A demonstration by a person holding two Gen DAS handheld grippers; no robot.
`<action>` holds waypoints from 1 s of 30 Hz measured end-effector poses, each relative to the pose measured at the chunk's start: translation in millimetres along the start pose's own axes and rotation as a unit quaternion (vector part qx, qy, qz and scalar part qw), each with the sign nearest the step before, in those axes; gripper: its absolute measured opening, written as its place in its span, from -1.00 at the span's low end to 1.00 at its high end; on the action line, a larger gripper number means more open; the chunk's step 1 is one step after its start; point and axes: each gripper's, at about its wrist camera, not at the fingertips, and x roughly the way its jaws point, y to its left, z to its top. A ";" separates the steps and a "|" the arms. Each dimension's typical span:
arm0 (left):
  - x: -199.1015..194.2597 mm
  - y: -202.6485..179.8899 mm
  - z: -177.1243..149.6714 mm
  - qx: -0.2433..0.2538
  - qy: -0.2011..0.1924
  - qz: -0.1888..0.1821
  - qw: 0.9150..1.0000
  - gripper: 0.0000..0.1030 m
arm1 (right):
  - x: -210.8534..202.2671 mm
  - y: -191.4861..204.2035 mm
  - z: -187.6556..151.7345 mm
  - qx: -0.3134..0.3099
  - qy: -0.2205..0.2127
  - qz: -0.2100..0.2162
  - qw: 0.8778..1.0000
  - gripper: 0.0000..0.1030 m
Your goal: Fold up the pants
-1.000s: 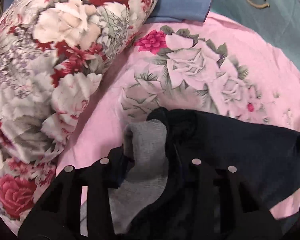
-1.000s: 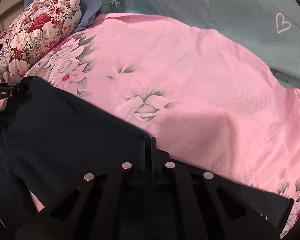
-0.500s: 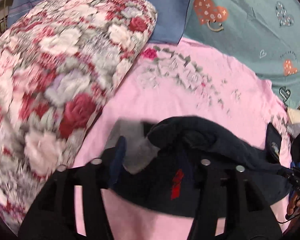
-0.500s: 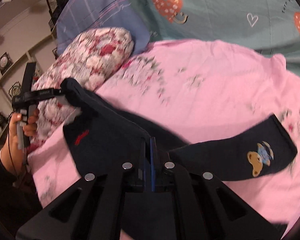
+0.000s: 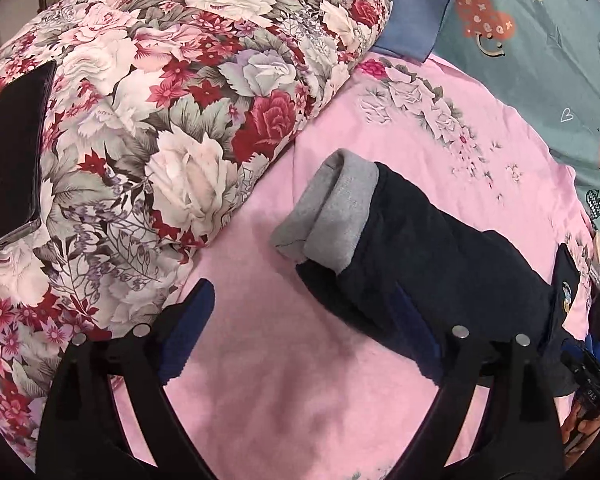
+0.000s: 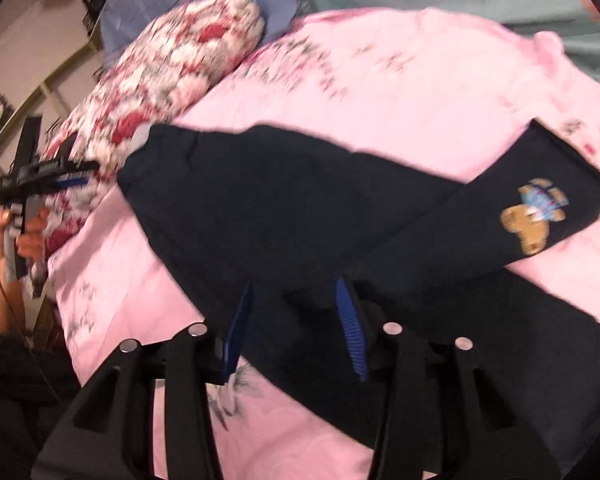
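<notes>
Pants (image 5: 432, 256) lie on the pink sheet (image 5: 300, 380), let go by both wide-apart grippers, left gripper (image 5: 312, 344) and right gripper (image 6: 296, 328). Grabbing one layer could spoil the fold.

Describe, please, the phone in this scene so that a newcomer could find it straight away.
Start from the big rose-patterned quilt bundled beside the pink sheet. On the quilt's left side lies the phone, a flat black slab with a silvery edge; it is the only smooth, dark, hard thing among the printed fabrics.
</notes>
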 end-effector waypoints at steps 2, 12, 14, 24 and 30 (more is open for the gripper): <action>5.6 -8.9 -0.6 0.007 0.011 0.001 1.000 0.74 | -9.2 -8.7 2.0 0.020 -0.020 -0.009 1.000 -0.06; 54.2 -50.0 -4.2 0.146 -0.050 0.261 0.953 0.74 | -35.3 -79.8 12.4 0.139 -0.073 -0.171 0.973 0.05; 53.2 -38.5 -0.3 0.114 -0.033 0.237 0.964 0.74 | -29.4 -97.3 25.6 0.167 -0.063 -0.193 0.965 0.05; 49.3 -53.2 1.4 0.109 -0.016 0.145 0.983 0.86 | 53.3 -145.7 116.5 0.223 -0.003 -0.286 0.932 0.22; 73.8 -34.1 3.6 0.069 0.015 0.140 0.988 0.96 | 54.4 -170.4 114.5 0.255 0.002 -0.310 0.916 -0.88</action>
